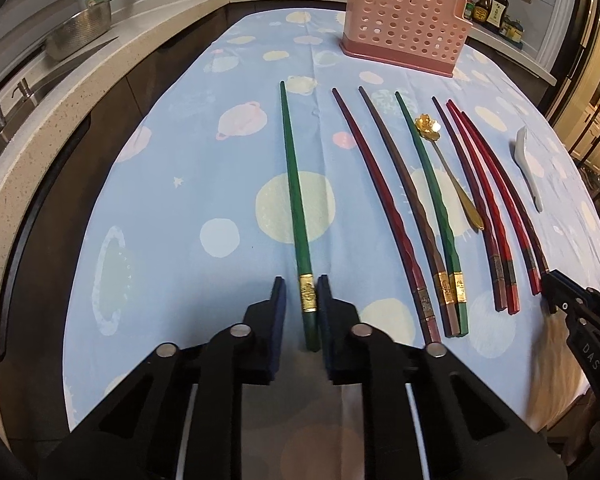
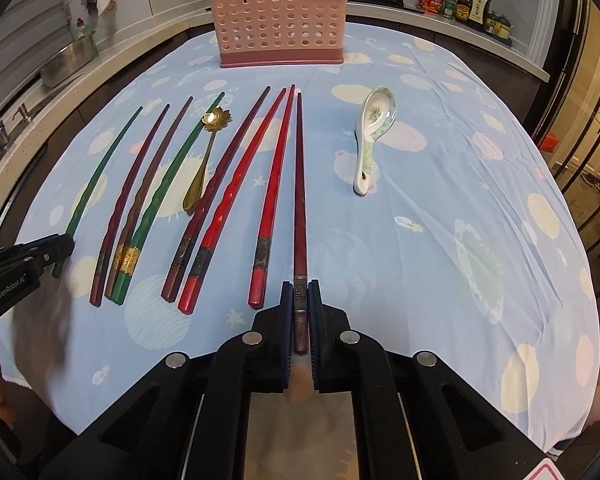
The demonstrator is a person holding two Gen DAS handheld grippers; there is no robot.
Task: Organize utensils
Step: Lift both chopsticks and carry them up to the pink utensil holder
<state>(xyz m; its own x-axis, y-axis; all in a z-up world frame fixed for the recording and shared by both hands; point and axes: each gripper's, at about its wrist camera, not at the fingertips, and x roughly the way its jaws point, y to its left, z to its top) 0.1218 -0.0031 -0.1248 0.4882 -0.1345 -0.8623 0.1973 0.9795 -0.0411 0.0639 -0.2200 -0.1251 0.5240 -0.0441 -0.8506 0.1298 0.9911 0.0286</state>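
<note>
Both grippers are clamping chopstick handles on the tablecloth: left gripper gripping the green chopstick, right gripper the dark red chopstick. Lifting level probably suits before carrying to the pink holder beyond.

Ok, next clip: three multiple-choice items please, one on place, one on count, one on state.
1. The green chopstick at the left gripper lies: A at the row's left end; B beside the ceramic spoon; C in the holder.
2. Spoons on the cloth: A one; B two; C four.
3. The right gripper is: A open; B shut on a dark red chopstick; C holding a spoon.
A, no chopstick lies left of it; B, gold spoon and ceramic spoon; B, its pads press the shaft.
</note>
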